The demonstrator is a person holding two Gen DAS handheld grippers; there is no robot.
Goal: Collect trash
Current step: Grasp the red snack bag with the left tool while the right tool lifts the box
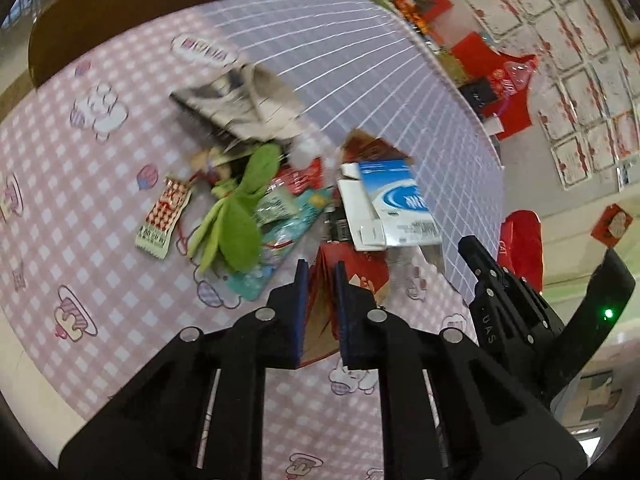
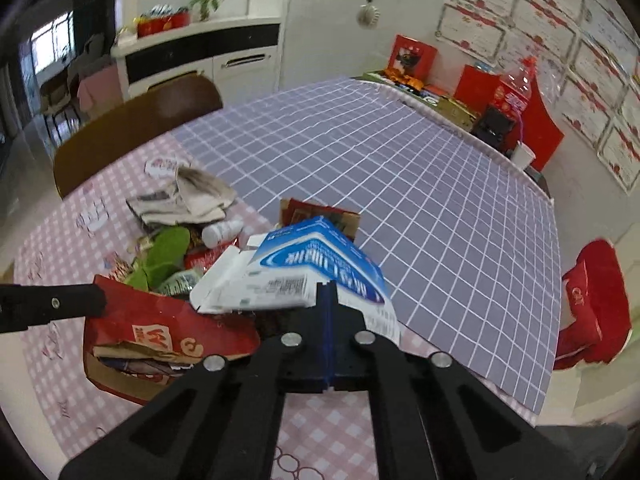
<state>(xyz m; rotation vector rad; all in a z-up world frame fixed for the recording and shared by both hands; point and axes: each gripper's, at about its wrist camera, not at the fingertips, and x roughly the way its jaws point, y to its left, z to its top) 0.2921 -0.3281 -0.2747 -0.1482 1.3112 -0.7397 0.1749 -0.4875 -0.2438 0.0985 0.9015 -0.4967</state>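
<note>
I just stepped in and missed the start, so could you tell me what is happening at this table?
A person is clearing trash with two handheld grippers. The left gripper is shut on a red carton, and the right gripper is shut on a blue-and-white box. More litter remains on the table: a green leaf, snack wrappers, a small white bottle and crumpled paper.

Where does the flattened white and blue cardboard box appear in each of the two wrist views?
Left wrist view: the flattened white and blue cardboard box lies right of centre, beyond the claw tips, at the edge of the purple grid mat.
Right wrist view: it fills the centre, its near edge pinched in the right claw.
Shared landmark: the green leaf-shaped cloth, left of the box in both.
</note>
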